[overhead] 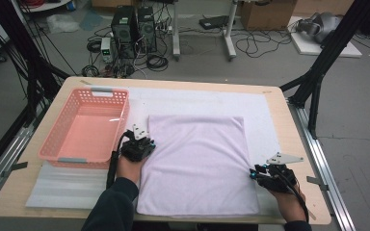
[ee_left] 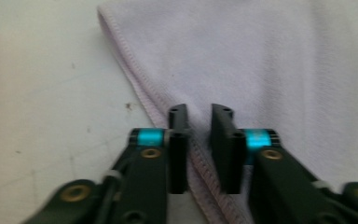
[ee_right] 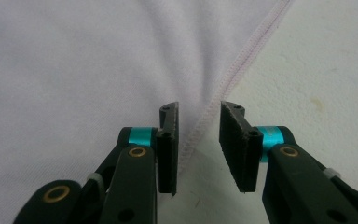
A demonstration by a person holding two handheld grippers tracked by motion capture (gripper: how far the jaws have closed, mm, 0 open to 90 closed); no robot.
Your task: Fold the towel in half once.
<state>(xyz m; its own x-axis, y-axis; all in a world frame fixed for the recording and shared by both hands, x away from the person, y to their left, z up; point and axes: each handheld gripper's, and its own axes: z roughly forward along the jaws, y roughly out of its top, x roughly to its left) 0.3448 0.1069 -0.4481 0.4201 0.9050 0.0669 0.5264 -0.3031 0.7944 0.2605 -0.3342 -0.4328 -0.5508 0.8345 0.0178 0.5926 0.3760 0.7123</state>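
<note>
Towel: one pale lilac towel [overhead: 197, 163] lay flat on the white mat [overhead: 265, 108] covering the tabletop [overhead: 289, 139], right of the basket.
Left tongs: the left tongs [overhead: 146, 142] sat at the towel's left edge, about halfway along it; in the left gripper view the left tongs [ee_left: 199, 140] had drawn in to a narrow gap, pinching the stitched hem [ee_left: 135, 86] that ran between the jaws.
Right tongs: the right tongs [overhead: 253, 174] rested at the towel's right edge, near the front corner; in the right gripper view the right tongs [ee_right: 198, 140] stood spread, the hem [ee_right: 242, 58] passing between the jaws and not gripped.
Basket: one pink plastic basket [overhead: 84, 127] stood just left of the left tongs.
Count: one towel, one basket, two tongs.
</note>
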